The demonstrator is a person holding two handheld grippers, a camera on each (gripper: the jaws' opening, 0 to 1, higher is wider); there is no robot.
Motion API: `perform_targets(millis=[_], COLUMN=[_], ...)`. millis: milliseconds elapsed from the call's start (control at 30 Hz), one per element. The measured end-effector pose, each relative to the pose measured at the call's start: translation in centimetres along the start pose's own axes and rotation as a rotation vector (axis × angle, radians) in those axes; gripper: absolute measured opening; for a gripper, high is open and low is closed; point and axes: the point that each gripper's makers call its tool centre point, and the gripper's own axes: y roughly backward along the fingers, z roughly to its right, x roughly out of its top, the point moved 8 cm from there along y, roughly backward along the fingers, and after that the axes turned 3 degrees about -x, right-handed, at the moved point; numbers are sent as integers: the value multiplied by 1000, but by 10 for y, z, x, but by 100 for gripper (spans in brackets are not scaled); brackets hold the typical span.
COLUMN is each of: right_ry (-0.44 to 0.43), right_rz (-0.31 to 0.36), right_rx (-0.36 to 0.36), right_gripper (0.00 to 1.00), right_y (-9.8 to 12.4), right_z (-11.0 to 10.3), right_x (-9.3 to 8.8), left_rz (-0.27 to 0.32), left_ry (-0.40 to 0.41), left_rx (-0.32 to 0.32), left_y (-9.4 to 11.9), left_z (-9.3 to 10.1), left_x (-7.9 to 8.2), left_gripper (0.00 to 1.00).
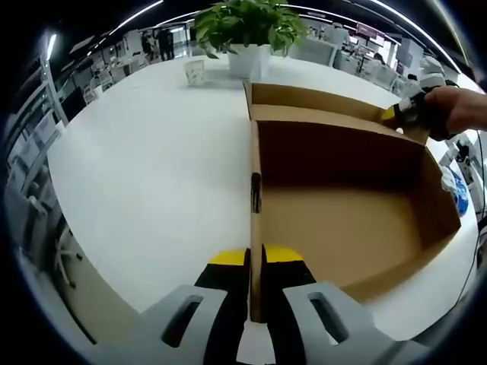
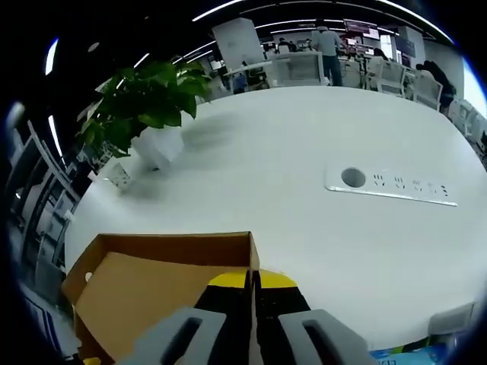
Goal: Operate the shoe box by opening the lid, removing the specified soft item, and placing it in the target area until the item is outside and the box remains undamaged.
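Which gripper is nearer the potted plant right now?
Right, as a judgement. The right gripper clamps the box's plant-side corner; the left gripper clamps the wall farther from the potted plant.

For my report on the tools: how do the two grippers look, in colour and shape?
Both look the same. The left gripper has two black jaws with yellow tips, set on light grey bases with slot-shaped holes. The right gripper has the same colours and shape.

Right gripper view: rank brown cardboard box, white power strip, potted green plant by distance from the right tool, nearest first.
1. Brown cardboard box: clamped in the right tool, its wall between the jaws.
2. White power strip: set in the white table, ahead and right.
3. Potted green plant: far upper left of the view.
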Motion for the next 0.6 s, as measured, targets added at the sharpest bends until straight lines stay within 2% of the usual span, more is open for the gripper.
perform_targets(millis=[100,167,300,600], right_ry=[13,51,48,112], right_rz=[21,40,70,148], right_rx=[4,1,1,10], right_gripper=[0,0,0,0], right_y=[9,16,28,57], right_z=[-2,-4,-5,-10], right_x=[4,7,12,27], left_rz=[-3,-5,-9,-11], left_ry=[-10,-6,0,-21], left_rx=[3,4,3,10], left_y=[0,0,-1,-1], left_z=[0,0,0,1], left_x=[0,-1,-1,-1], left_gripper=[4,4,4,3])
